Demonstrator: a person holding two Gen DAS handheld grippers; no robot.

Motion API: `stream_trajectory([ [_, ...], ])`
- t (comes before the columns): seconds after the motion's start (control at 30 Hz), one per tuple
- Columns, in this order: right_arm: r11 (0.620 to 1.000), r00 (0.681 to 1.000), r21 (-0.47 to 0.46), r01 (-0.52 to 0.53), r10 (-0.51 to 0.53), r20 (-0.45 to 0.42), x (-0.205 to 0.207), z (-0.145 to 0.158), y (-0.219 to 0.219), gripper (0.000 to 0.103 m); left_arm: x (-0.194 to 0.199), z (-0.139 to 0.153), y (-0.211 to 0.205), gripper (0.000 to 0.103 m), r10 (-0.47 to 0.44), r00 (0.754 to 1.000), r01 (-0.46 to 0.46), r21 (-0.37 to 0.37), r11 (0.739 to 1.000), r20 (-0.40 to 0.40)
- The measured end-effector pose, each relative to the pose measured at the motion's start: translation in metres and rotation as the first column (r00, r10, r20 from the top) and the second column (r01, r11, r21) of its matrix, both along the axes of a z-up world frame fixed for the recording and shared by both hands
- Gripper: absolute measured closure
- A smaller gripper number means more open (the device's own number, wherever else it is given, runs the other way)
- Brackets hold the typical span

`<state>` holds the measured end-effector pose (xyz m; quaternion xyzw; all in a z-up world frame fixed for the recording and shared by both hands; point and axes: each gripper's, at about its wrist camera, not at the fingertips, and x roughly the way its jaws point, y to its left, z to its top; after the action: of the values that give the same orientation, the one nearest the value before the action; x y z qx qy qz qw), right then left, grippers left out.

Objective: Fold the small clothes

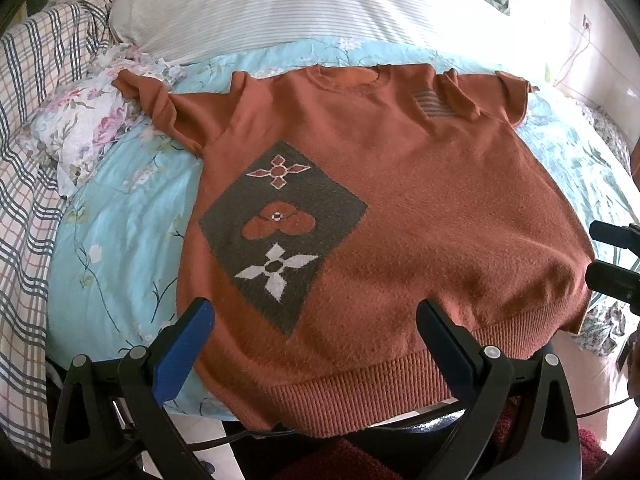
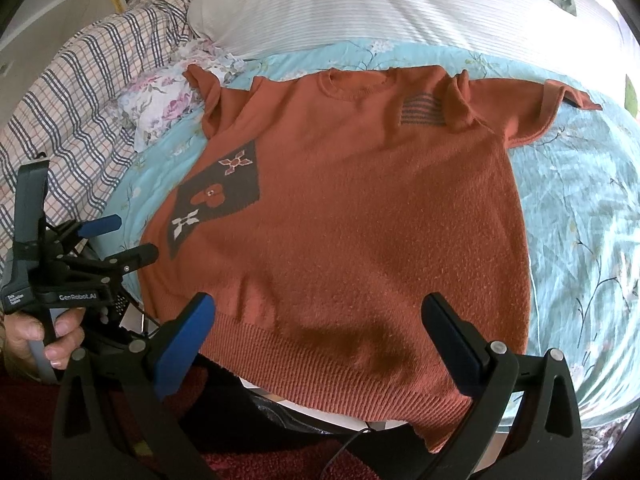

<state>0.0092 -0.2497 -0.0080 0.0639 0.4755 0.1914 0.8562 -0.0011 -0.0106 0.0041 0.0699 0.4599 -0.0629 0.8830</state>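
Left gripper [image 1: 316, 320]: jaws spread wide and empty, poised just above the hem on the sweater's patterned side; the right wrist view catches it from the side at the sweater's lower left edge, a hand [image 2: 44, 332] clasping its handle.
Right gripper [image 2: 318, 316]: jaws likewise wide apart, holding nothing, over the hem on the plain side.
Sweater [image 1: 420, 208]: rust-orange knit with short sleeves, lying face up and spread flat on the bed, hem nearest the grippers, neck farthest away.
Hem [image 1: 360, 392]: wide ribbed band, hanging slightly over the bed's near edge.
Patch [image 1: 280, 232]: dark grey-brown slanted panel on one side of the front, carrying three flower motifs in a row: a white four-petal one nearest, a rounded orange one in the middle, an orange white-outlined one farthest.
Stripe mark [image 1: 434, 105]: small block of thin grey lines on the chest, opposite side from the patch.
Sleeves: both wrinkled; the one on the stripe side is bunched into folds at the shoulder.
Collar [image 1: 346, 76]: round ribbed neckline.
Bed cover [image 1: 120, 240]: light blue with a floral print, under the sweater.
Floral cloth [image 1: 88, 128]: crumpled white and pink, beside the patch-side sleeve.
Checked blanket [image 1: 28, 160]: along the far left.
Striped pillow [image 1: 280, 12]: white, beyond the collar.
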Motion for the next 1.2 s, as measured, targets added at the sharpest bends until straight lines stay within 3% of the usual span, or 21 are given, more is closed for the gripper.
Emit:
stream_trajectory([
  [0.17,0.999,0.999,-0.037,0.003,-0.001,0.041,0.000,-0.001,0.000,0.000,0.002,-0.002,0.000,0.002,-0.001,1.000,0.000,-0.009,1.000,-0.016],
  [0.43,1.000,0.998,-0.020,0.013,-0.012,0.063,0.005,-0.002,-0.006,0.000,0.008,-0.003,-0.003,0.002,-0.006,1.000,0.006,0.004,1.000,-0.005],
  [0.6,0.997,0.993,0.050,0.053,-0.058,0.099,0.016,-0.001,-0.024,0.000,0.021,-0.006,-0.005,0.002,-0.010,1.000,0.010,0.016,1.000,-0.001],
  [0.97,0.945,0.955,0.209,0.253,-0.278,0.102,0.088,0.002,-0.130,0.001,0.068,-0.007,-0.002,0.002,0.015,1.000,-0.016,-0.009,1.000,-0.015],
  [1.13,0.900,0.918,0.256,0.354,-0.387,0.091,0.132,0.007,-0.193,0.008,0.083,-0.009,-0.007,0.002,0.017,0.999,-0.017,-0.007,1.000,-0.028],
  [1.2,0.885,0.901,0.261,0.386,-0.422,0.099,0.149,0.009,-0.214,0.017,0.091,-0.013,-0.011,0.002,0.016,0.999,-0.016,-0.006,1.000,-0.048],
])
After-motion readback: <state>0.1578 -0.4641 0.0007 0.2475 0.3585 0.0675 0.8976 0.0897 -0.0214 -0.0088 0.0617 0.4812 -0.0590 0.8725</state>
